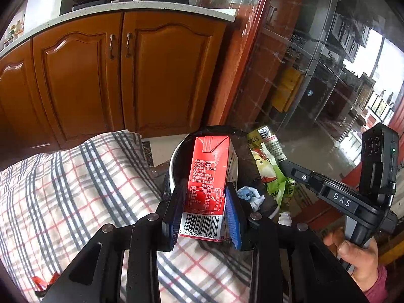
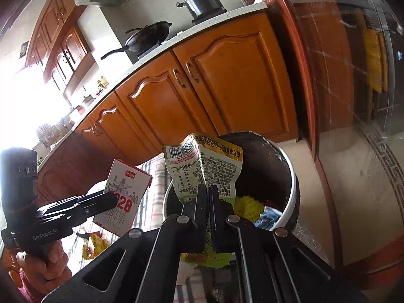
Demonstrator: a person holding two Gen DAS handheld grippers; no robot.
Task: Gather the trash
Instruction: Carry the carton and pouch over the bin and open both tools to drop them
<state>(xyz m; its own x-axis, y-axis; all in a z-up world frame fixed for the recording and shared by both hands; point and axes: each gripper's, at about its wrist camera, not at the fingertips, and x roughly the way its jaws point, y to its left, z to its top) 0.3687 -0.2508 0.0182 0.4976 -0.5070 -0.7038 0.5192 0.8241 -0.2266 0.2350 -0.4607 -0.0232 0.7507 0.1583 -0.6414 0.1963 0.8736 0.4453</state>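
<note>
Grippers are both carrying trash above the bin (image 1: 176,156), which is sitting beside a table under a plaid cloth (image 1: 75,176). The left gripper (image 1: 205,212) is clamping a red milk carton (image 1: 209,169) between its blue pads (image 1: 233,217), upright, over the bin's near rim. The right gripper (image 2: 208,217) is pinching a green snack wrapper (image 2: 204,166) with its jaws pressed fully together, over the bin opening. Crumpled waste is lying inside the bin. Wooden cabinets (image 1: 113,75) are standing behind.
</note>
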